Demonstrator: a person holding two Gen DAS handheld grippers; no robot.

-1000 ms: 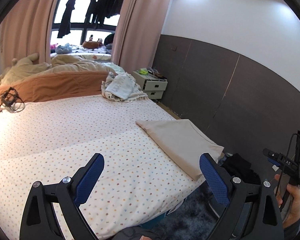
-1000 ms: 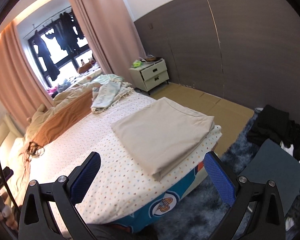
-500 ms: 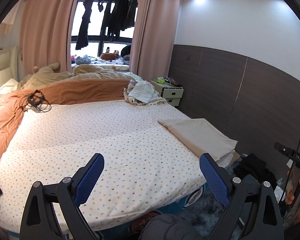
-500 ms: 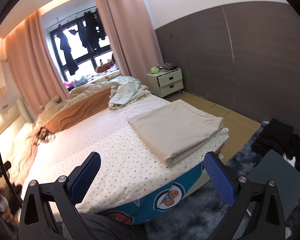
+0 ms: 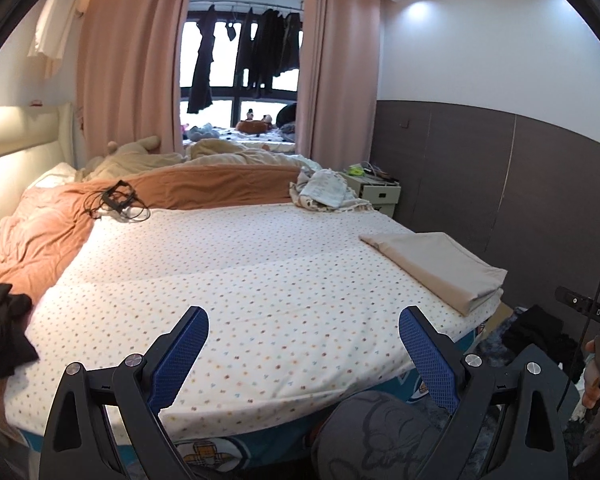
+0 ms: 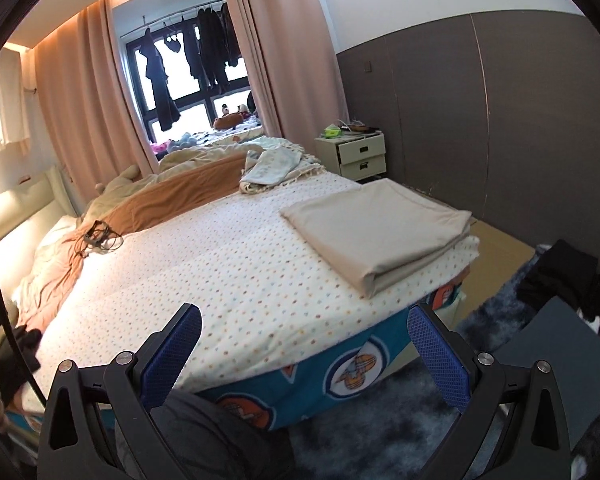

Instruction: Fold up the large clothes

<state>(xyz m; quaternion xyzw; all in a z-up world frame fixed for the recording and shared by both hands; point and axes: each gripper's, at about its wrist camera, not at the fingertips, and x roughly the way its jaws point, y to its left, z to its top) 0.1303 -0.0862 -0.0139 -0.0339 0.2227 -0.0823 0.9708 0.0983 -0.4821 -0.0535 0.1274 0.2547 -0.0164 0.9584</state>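
A folded beige cloth lies flat at the right front corner of the bed; it also shows in the right wrist view. My left gripper is open and empty, held above the bed's front edge. My right gripper is open and empty, held off the bed's front corner, well short of the cloth. A black garment lies at the bed's left edge.
An orange blanket and cables lie at the head of the bed. A crumpled light cloth sits at the far corner. A white nightstand stands by the wall. Dark clothes lie on the blue rug.
Both grippers have pulled back and risen away from the bed, so more of the room shows. Both stay open. The folded cloth has not moved.
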